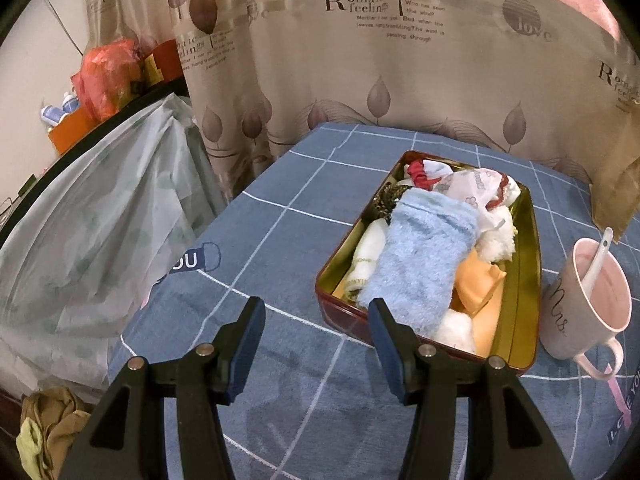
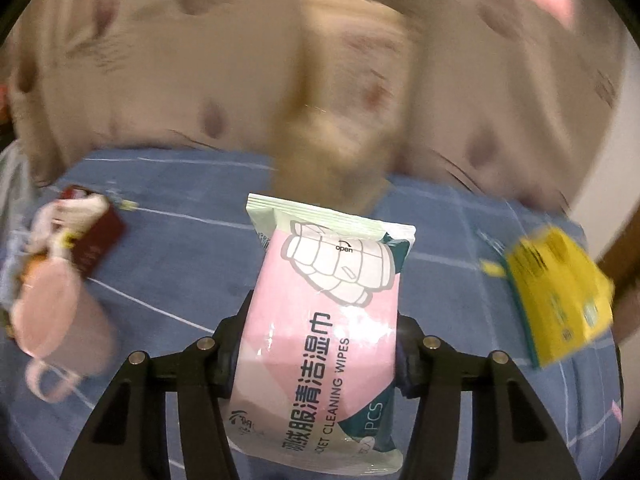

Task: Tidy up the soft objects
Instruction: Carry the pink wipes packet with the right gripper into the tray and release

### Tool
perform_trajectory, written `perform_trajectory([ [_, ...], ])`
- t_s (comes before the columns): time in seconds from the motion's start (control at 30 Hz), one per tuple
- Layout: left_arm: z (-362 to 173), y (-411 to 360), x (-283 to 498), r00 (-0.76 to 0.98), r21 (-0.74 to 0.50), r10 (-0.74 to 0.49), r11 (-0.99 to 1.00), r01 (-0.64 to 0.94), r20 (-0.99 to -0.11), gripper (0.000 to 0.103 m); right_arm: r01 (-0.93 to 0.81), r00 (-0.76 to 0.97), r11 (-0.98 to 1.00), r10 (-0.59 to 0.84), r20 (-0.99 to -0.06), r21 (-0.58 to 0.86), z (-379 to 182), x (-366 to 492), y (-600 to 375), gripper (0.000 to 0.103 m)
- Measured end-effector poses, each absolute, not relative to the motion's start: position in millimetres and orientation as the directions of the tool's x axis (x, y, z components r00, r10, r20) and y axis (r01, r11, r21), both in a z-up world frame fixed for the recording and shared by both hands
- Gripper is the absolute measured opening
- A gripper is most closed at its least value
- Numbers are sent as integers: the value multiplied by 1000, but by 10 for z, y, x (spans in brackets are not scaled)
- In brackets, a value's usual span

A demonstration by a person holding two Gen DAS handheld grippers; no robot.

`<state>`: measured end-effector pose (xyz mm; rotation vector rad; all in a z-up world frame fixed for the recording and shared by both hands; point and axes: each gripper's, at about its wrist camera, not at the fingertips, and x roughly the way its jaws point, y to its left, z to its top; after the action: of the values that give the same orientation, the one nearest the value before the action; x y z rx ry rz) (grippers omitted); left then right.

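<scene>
A dark red tin box [image 1: 340,312] with a gold inside sits on the blue checked cloth. It holds a light blue fluffy sock [image 1: 420,252], an orange cloth [image 1: 478,284], white fluffy pieces [image 1: 498,240] and a white and red printed cloth [image 1: 476,186]. My left gripper [image 1: 316,320] is open and empty, just in front of the box's near left corner. My right gripper [image 2: 320,340] is shut on a pink pack of wet wipes [image 2: 320,320], held above the cloth. The right wrist view is blurred; the box [image 2: 96,236] shows at its left.
A pink mug [image 1: 588,304] with a white spoon stands right of the box; it also shows in the right wrist view [image 2: 64,320]. A yellow packet [image 2: 560,296] lies at the right. A brown paper bag [image 1: 616,184], a curtain behind, and a plastic-covered heap [image 1: 100,240] at the left.
</scene>
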<state>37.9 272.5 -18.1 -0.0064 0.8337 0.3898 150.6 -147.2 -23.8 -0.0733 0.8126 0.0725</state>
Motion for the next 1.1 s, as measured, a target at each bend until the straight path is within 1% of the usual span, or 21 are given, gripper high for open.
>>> perform_trajectory([
  [0.3,-188,2803,391,596,129,333,925,-359,-731,55,-311,682,950,205,-702,-25,75,1545,-276,52],
  [0.5,-200,2854,393,589,117,331,921,-371,-737,55,-426,653,904,277,-705,-40,114,1523,431,52],
  [0.63,-198,2895,394,586,111,332,919,-379,-739,55,-473,633,879,300,-714,-50,88,1515,808,52],
  [0.83,-200,2959,385,581,99,331,913,-395,-744,55,-488,604,871,288,-743,-59,-70,1614,1161,52],
  [1.0,-198,2992,384,579,91,334,909,-408,-744,55,-459,586,884,228,-777,-87,-309,1755,1387,52],
  [1.1,-203,3004,389,576,92,337,907,-412,-744,55,-437,616,889,183,-766,-138,-357,1800,1507,52],
])
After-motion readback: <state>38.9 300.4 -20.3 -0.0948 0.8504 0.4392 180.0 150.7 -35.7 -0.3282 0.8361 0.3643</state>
